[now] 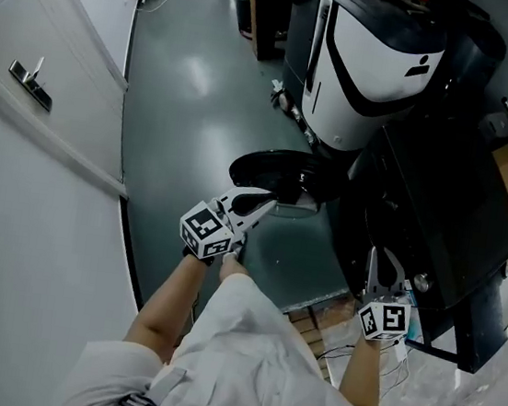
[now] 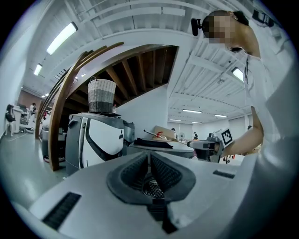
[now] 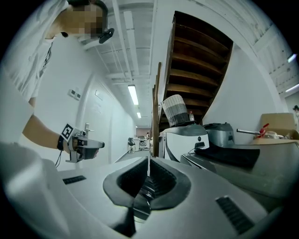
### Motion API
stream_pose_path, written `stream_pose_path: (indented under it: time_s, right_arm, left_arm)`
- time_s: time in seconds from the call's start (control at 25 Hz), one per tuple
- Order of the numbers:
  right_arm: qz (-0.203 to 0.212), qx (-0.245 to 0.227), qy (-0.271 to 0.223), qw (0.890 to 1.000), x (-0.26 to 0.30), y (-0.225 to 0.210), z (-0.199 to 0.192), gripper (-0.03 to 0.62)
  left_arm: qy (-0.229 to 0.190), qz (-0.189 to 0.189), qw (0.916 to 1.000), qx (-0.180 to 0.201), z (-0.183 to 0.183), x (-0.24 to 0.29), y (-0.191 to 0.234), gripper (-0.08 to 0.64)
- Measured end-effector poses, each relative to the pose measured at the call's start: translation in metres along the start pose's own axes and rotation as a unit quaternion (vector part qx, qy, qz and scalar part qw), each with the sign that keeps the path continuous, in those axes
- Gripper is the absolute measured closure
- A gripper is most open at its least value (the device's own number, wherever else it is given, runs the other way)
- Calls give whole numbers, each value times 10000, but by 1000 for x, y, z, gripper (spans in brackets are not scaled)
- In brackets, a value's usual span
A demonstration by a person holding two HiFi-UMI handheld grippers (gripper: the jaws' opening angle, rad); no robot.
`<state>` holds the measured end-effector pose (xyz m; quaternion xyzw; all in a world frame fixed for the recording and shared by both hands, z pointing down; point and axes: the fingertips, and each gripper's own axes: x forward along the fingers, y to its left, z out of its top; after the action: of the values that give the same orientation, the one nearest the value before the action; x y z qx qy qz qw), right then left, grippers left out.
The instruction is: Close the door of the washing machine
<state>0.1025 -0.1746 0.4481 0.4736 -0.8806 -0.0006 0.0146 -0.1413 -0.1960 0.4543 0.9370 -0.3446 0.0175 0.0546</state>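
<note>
So the left tongs point(image 1: 266, 205) and right tongs point(image 1: 381, 261) are both pressed together, nothing in either. The round black door point(image 1: 276, 174) hangs open off the dark washing machine point(image 1: 438, 212), out over the green floor point(image 1: 185, 95). The left tongs are just beside it, can't tell if touching.

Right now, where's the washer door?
Head view, centre: the door stands open, just ahead of the left gripper and to the left of the dark washer.
</note>
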Motion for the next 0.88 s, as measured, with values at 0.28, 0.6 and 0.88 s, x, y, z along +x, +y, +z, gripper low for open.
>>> stream_pose_path:
  time_s: [0.28, 0.6, 0.88]
  right_arm:
    - [-160, 146, 123, 9997, 42, 4, -16, 558]
    - [-215, 324, 326, 9987, 86, 6, -45, 509]
    - [-105, 288, 526, 9981, 135, 13, -64, 477]
  left_arm:
    - [287, -63, 9994, -177, -34, 16, 68, 532]
    - [596, -546, 9965, -217, -68, 50, 124, 532]
    - [857, -837, 9923, -314, -99, 77, 160, 471]
